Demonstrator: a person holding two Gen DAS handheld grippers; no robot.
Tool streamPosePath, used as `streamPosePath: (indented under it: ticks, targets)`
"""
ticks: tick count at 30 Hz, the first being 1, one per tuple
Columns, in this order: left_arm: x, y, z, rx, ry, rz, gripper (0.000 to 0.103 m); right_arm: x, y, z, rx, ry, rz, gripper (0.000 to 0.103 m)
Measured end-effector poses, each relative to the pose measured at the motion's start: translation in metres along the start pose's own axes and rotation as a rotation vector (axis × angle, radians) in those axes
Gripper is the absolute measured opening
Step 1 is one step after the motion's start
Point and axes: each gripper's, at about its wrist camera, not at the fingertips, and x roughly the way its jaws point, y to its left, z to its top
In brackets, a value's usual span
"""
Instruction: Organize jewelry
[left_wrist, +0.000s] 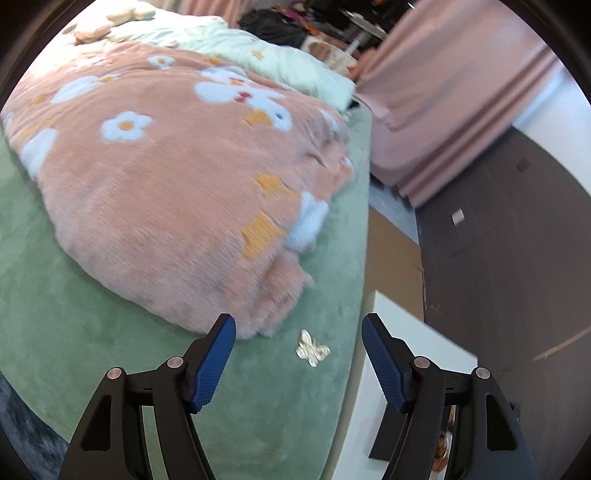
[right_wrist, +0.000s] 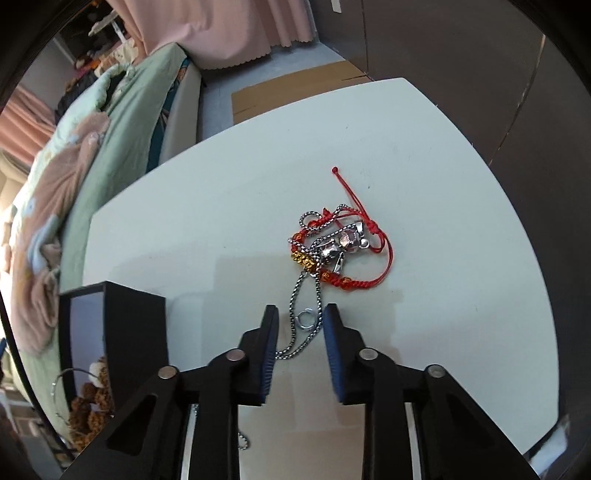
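Observation:
My left gripper (left_wrist: 298, 321) hangs open over the green bed cover (left_wrist: 110, 332). A small silver butterfly clip (left_wrist: 312, 350) lies on that cover just below the gap between the fingertips, untouched. In the right wrist view a tangle of jewelry (right_wrist: 336, 247) lies on the white table (right_wrist: 221, 184): a red cord bracelet with gold beads, a silver chain and shiny charms. My right gripper (right_wrist: 301, 309) points down at the tangle's near end. Its jaws stand narrow around a loop of the silver chain (right_wrist: 308, 339) and a small silver ring (right_wrist: 306, 318), with a gap still showing at the left pad.
A black jewelry box (right_wrist: 133, 332) stands open at the table's left front, with brown beaded pieces (right_wrist: 92, 402) inside. A pink flowered blanket (left_wrist: 177, 177) is heaped on the bed. Pink curtains (left_wrist: 454, 103) and dark floor lie beyond the table.

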Motion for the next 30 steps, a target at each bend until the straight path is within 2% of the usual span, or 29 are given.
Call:
streamPosePath:
  ticks: [5, 11, 15, 20, 24, 26, 27, 28, 30]
  targets:
    - [0.029, -0.02, -0.027, 0.069, 0.079, -0.003, 0.072, -0.001, 0.003, 0.001, -0.061, 0.012, -0.046, 0.015]
    - [0.063, -0.03, -0.046, 0.12, 0.152, 0.015, 0.072, -0.01, -0.004, -0.005, -0.05, -0.001, -0.013, 0.011]
    - [0.082, -0.036, -0.049, 0.145, 0.166, 0.043, 0.072, -0.013, -0.011, -0.008, -0.035, -0.009, 0.014, 0.011]
    - [0.106, -0.042, -0.045, 0.187, 0.163, 0.117, 0.071, -0.024, -0.014, -0.007, -0.023, -0.029, 0.061, 0.011]
    - [0.129, -0.042, -0.046, 0.206, 0.189, 0.168, 0.062, -0.035, -0.015, -0.005, -0.008, -0.036, 0.13, 0.011]
    - [0.136, -0.041, -0.048, 0.222, 0.194, 0.193, 0.06, -0.039, -0.012, -0.004, -0.003, -0.039, 0.178, 0.011]
    - [0.138, -0.042, -0.049, 0.237, 0.187, 0.208, 0.056, -0.04, -0.01, -0.002, -0.002, -0.039, 0.198, 0.011]
    - [0.139, -0.043, -0.05, 0.258, 0.175, 0.236, 0.046, -0.042, -0.007, -0.001, -0.004, -0.041, 0.212, 0.011]
    - [0.14, -0.043, -0.049, 0.266, 0.169, 0.261, 0.035, -0.046, 0.0, 0.001, -0.007, -0.043, 0.241, 0.011]
